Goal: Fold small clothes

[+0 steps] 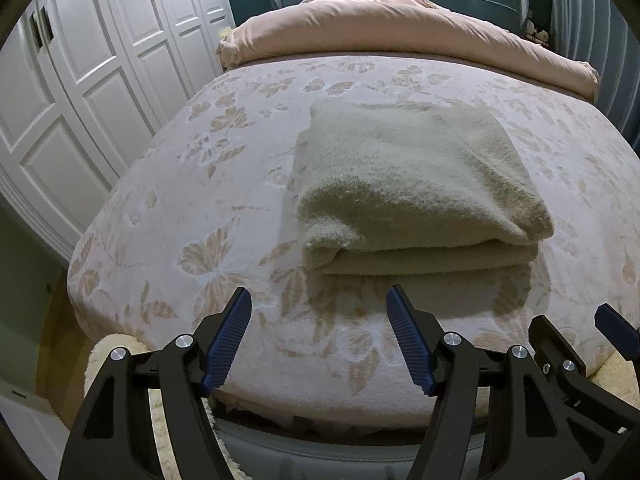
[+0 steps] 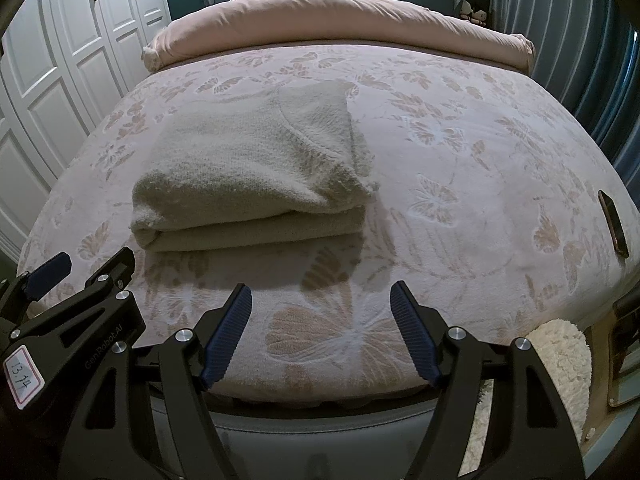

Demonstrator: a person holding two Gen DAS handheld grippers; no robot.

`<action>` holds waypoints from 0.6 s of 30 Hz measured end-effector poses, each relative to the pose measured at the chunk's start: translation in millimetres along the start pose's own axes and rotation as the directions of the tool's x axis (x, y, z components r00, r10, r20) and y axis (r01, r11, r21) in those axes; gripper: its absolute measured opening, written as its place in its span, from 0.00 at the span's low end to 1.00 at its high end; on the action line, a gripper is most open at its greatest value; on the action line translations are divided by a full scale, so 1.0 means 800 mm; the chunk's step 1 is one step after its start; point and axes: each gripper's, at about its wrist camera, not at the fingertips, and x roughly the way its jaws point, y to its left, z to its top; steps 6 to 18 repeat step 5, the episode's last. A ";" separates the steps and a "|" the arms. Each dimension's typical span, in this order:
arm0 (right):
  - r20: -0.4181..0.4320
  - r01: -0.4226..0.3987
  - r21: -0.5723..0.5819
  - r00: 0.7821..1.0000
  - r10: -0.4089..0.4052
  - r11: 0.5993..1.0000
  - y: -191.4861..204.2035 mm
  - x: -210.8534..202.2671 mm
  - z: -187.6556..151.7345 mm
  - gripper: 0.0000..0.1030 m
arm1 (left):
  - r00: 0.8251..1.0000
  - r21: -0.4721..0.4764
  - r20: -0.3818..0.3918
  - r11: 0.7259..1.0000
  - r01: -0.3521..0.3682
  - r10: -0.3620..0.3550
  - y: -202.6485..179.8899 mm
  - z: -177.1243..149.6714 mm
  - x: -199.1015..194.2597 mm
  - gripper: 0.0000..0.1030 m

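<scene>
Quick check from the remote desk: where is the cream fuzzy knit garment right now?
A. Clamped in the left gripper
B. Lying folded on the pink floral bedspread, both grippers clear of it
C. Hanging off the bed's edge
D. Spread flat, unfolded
B: the cream fuzzy knit garment lies in a folded stack on the pink floral bedspread, while the left gripper and right gripper stand open with nothing between their pads.

We note the folded garment on the bed, quilt behind it, phone at its right.
</scene>
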 end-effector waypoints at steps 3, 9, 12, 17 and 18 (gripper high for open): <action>-0.002 0.004 -0.006 1.000 -0.004 1.000 -0.001 0.002 0.000 0.67 | 1.000 -0.012 -0.015 1.000 0.003 -0.003 0.002 -0.001 0.003 0.63; -0.005 0.007 -0.013 1.000 -0.007 1.000 -0.001 0.004 0.002 0.67 | 1.000 -0.009 -0.019 1.000 -0.005 0.005 0.001 -0.002 0.005 0.63; -0.005 0.007 -0.013 1.000 -0.007 1.000 -0.001 0.004 0.002 0.67 | 1.000 -0.009 -0.019 1.000 -0.005 0.005 0.001 -0.002 0.005 0.63; -0.005 0.007 -0.013 1.000 -0.007 1.000 -0.001 0.004 0.002 0.67 | 1.000 -0.009 -0.019 1.000 -0.005 0.005 0.001 -0.002 0.005 0.63; -0.005 0.007 -0.013 1.000 -0.007 1.000 -0.001 0.004 0.002 0.67 | 1.000 -0.009 -0.019 1.000 -0.005 0.005 0.001 -0.002 0.005 0.63</action>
